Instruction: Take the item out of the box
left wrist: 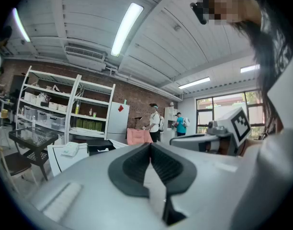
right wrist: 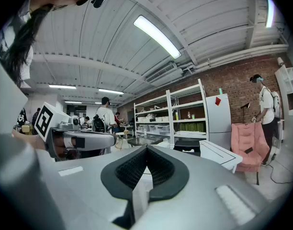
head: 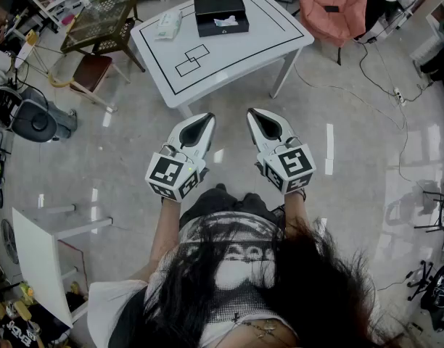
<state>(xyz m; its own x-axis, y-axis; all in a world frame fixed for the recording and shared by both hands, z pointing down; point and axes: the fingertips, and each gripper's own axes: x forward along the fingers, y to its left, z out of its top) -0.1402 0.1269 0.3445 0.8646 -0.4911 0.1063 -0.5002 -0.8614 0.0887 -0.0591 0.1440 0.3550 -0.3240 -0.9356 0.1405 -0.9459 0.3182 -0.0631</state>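
I am looking steeply down at a white bench [head: 229, 56] marked with black outlines. At its far edge sits an open black box [head: 221, 14], and a small white item [head: 225, 22] lies inside the box's tray, not yet taken out. Just to the left of the box, apart from it, a white packet [head: 167, 24] rests on the bench top. Off the bench's left side stands a dark lattice crate [head: 102, 19]; I cannot tell what it holds. Both my tools hang over the glossy pale floor [head: 352, 158], short of the bench's near edge and well apart from the box. The left claw [head: 207, 116] is pressed together with nothing between its dark ribbed pads, and its own view confirms this [left wrist: 149, 145]. The right claw [head: 252, 112] is likewise pressed together and empty [right wrist: 146, 148]. Cables trail across the floor on the right. A pink chair [head: 331, 9] stands beyond the bench's right corner. The gripper views show a brick back wall [right wrist: 232, 80], white shelving [right wrist: 180, 114], strip lights on a white ceiling, and a few people standing in the distance.
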